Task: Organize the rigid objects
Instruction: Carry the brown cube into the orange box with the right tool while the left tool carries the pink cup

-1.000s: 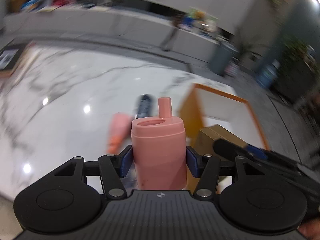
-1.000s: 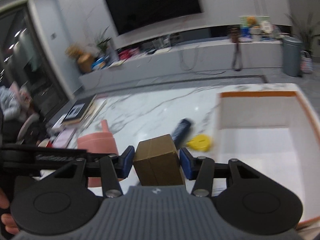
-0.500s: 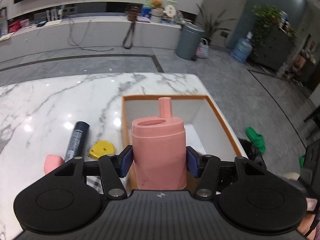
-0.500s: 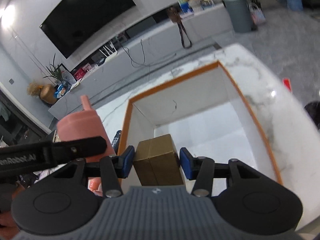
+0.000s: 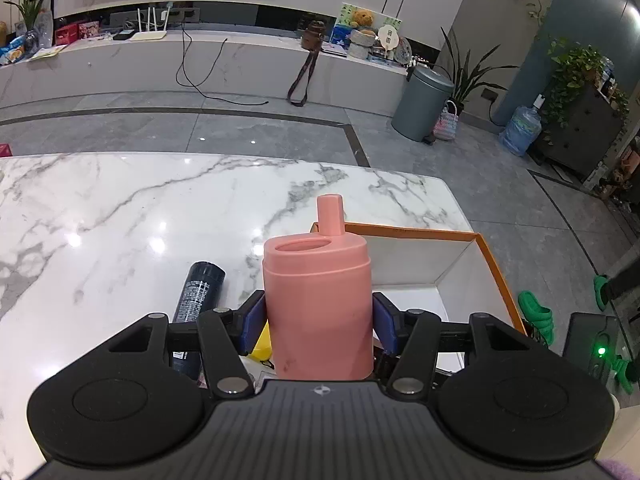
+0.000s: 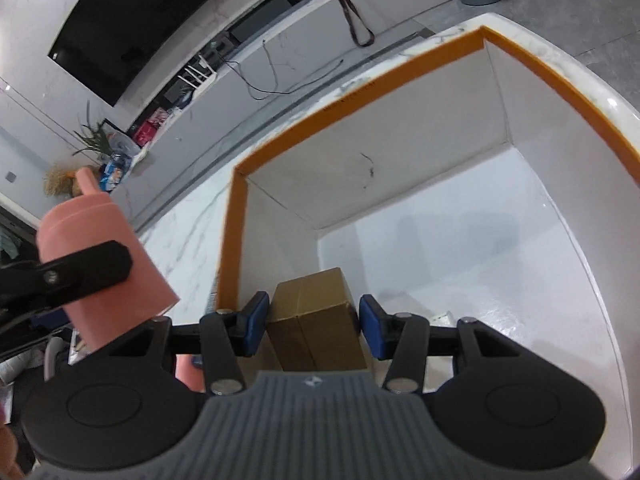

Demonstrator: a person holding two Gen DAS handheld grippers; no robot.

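Right wrist view: right hand-held gripper (image 6: 312,326) grips a stiff, seemingly light cardboard carton (image 6: 316,320) by its flat sides, inside the orange-rimmed box (image 6: 400,74). Left hand-held gripper (image 5: 319,326) clamps a rigid, smooth pink bottle (image 5: 318,304) mid-body, above the box's near-left corner.

A home living room: wall television (image 6: 132,28), houseplant (image 5: 468,68), marble table (image 5: 160,208).

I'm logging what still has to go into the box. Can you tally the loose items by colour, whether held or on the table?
Pink: 1, the pink plastic cup with a spout, in the left tongs
Brown: 1, the brown cardboard carton, between the right tongs
Black: 1, the black cylindrical can lying on the marble table
Yellow: 1, a yellow object, mostly hidden
Total: 4
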